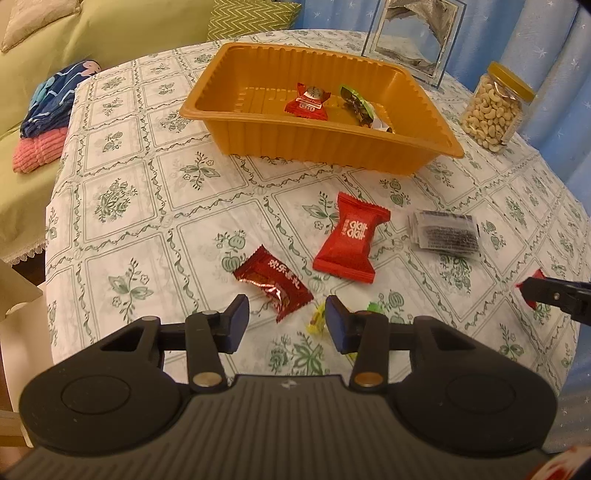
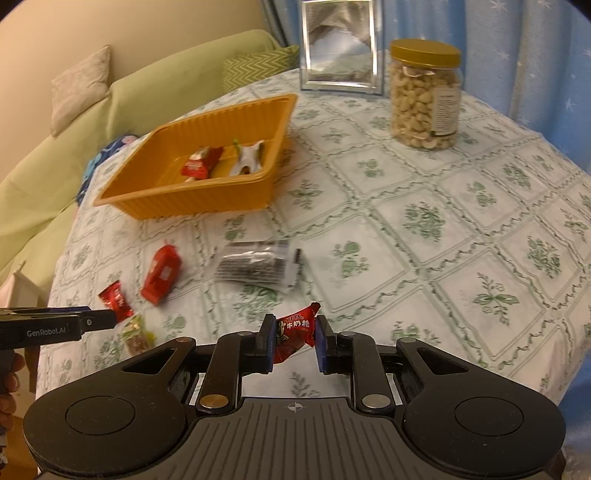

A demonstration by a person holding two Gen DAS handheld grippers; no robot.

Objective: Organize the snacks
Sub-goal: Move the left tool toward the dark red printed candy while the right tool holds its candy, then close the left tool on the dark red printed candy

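An orange tray (image 1: pixel 417 155) (image 2: pixel 192 205) holds a red candy (image 1: pixel 308 101) (image 2: pixel 201 164) and a green-and-white wrapper (image 1: pixel 360 105) (image 2: pixel 249 157). On the tablecloth lie a dark red foil snack (image 1: pixel 273 282) (image 2: pixel 115 298), a bright red packet (image 1: pixel 351 238) (image 2: pixel 161 275), a clear dark-filled packet (image 1: pixel 445 232) (image 2: pixel 255 266) and a yellow-green candy (image 1: pixel 318 319) (image 2: pixel 136 334). My left gripper (image 1: pixel 286 319) is open just above the foil snack and the yellow-green candy. My right gripper (image 2: pixel 295 341) is shut on a red candy (image 2: pixel 293 334), held above the table.
A jar of cashews (image 1: pixel 495 109) (image 2: pixel 426 96) and a picture frame (image 1: pixel 413 35) (image 2: pixel 340 44) stand at the table's far side. A green sofa (image 1: pixel 44 110) with folded cloths (image 1: pixel 48 110) lies beyond the left edge.
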